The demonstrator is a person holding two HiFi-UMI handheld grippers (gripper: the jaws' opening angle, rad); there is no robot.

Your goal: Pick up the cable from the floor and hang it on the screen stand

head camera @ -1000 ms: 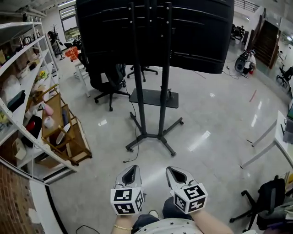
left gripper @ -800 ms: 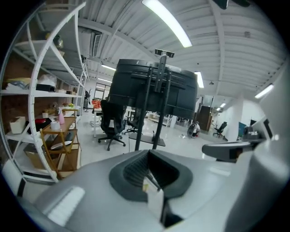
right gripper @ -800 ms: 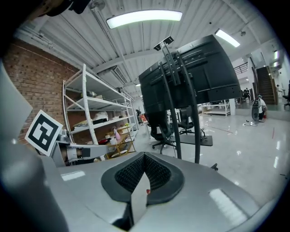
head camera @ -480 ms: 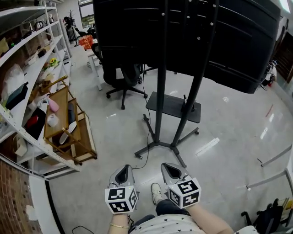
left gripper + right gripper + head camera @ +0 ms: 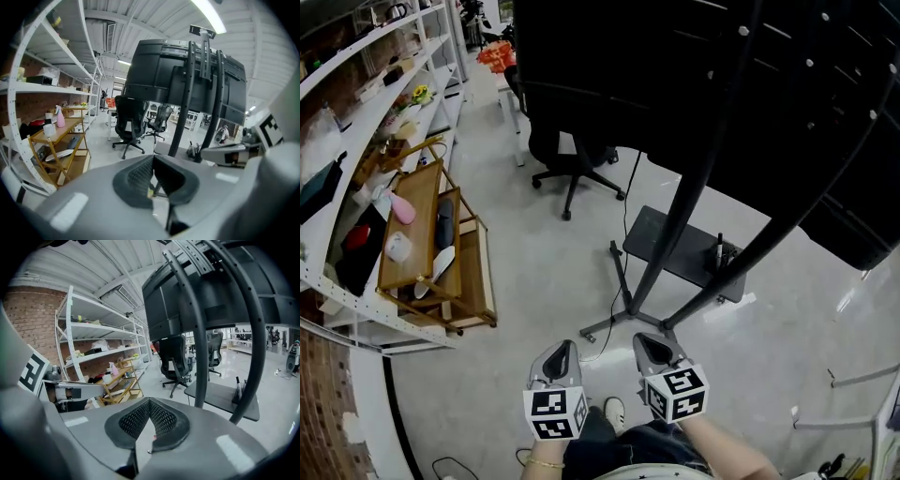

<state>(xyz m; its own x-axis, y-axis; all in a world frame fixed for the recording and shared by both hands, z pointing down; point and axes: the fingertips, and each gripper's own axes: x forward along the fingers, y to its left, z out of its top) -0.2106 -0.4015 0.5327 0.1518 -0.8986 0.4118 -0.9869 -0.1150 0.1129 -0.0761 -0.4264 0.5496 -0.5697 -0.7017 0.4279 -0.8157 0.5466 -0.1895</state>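
A big black screen (image 5: 675, 84) filled the upper right of the head view, seen from behind. A white shelving rack (image 5: 356, 103) ran down the left edge, its shelves crowded with small items. The screen stand (image 5: 694, 187) dropped from the screen as two slanting black poles to splayed legs on the pale floor (image 5: 534, 272) at the centre of the frame. Left of centre stood a wooden cart (image 5: 412, 225), and a black office chair (image 5: 572, 155) sat at top centre, partly under the screen. A flat black tray (image 5: 675, 253) was fixed low on the stand, right of centre.

At the bottom centre both tools were held side by side and apart, pointing toward the stand's base. The left gripper (image 5: 565, 348) had its jaws pressed together at the tips with nothing between them, as its own view confirmed (image 5: 153, 159). The right gripper (image 5: 649, 343) was likewise closed and empty (image 5: 149, 401).

The cable (image 5: 602, 345), a thin dark line, came down beside the stand and lay on the floor just ahead of the left gripper's tip, near a foot of the stand; neither gripper touched it.
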